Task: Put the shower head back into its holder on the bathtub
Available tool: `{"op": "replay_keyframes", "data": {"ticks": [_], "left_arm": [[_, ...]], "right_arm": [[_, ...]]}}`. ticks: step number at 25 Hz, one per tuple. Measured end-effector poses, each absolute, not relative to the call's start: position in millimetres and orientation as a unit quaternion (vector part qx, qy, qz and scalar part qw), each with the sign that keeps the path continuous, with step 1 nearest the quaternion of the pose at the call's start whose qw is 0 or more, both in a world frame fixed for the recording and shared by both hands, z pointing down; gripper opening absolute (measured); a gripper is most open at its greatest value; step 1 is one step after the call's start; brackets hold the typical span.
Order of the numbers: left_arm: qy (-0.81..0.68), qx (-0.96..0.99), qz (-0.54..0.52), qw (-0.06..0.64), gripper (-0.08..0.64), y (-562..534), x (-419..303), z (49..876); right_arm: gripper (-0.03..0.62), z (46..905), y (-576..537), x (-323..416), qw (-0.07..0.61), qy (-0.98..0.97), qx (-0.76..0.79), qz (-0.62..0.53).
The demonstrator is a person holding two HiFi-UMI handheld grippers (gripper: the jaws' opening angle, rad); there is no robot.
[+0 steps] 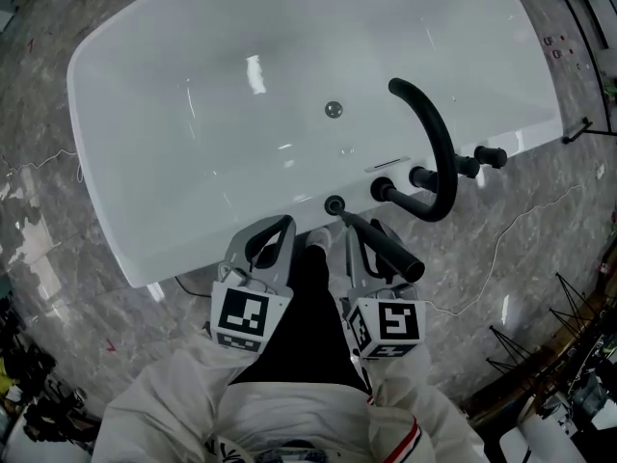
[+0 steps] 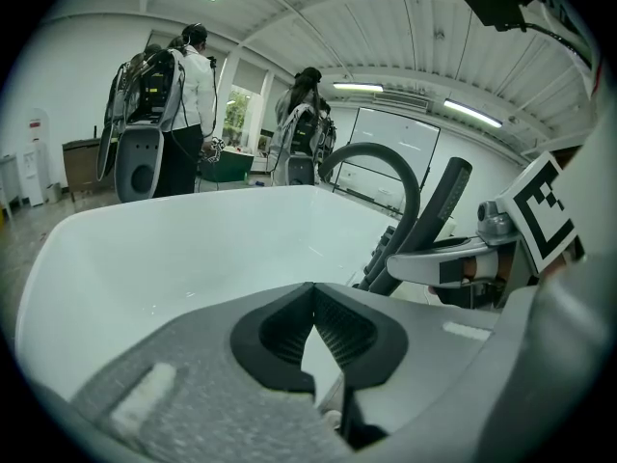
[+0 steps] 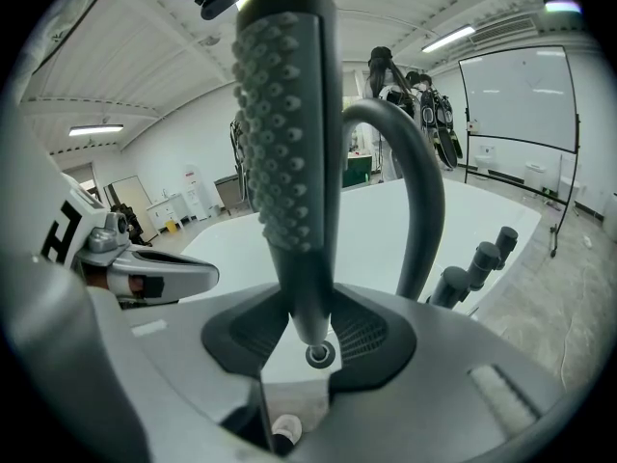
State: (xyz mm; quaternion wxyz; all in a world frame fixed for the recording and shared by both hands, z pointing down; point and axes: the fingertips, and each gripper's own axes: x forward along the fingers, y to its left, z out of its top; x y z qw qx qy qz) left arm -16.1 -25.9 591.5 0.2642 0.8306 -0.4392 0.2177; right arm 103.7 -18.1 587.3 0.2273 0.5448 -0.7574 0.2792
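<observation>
If clamped, shower head (image 3: 284, 143) between jaws

White bathtub (image 1: 193, 114); black curved spout (image 1: 439, 143) on its rim; dark grey shower head (image 3: 284, 143), studded face; grey marbled floor (image 1: 540, 230) around the bathtub.

Bathtub (image 1: 174, 133) from overhead and rim level

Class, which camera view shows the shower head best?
The right gripper view: the shower head fills the centre, nozzles facing us, clamped between the jaws. The head view shows it as a small dark bar; the left gripper view, a slanted bar at right.
</observation>
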Motion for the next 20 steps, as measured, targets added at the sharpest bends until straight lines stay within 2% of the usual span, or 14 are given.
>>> {"op": "replay_keyframes", "data": {"ticks": [20], "left_arm": [[-0.434,0.822,0.225,0.292,0.003,-20.2,-15.1,617.5]], "right_arm": [[0.138,628.4,-20.0,100.6,0.230,-0.750,0.546,0.293]]}}
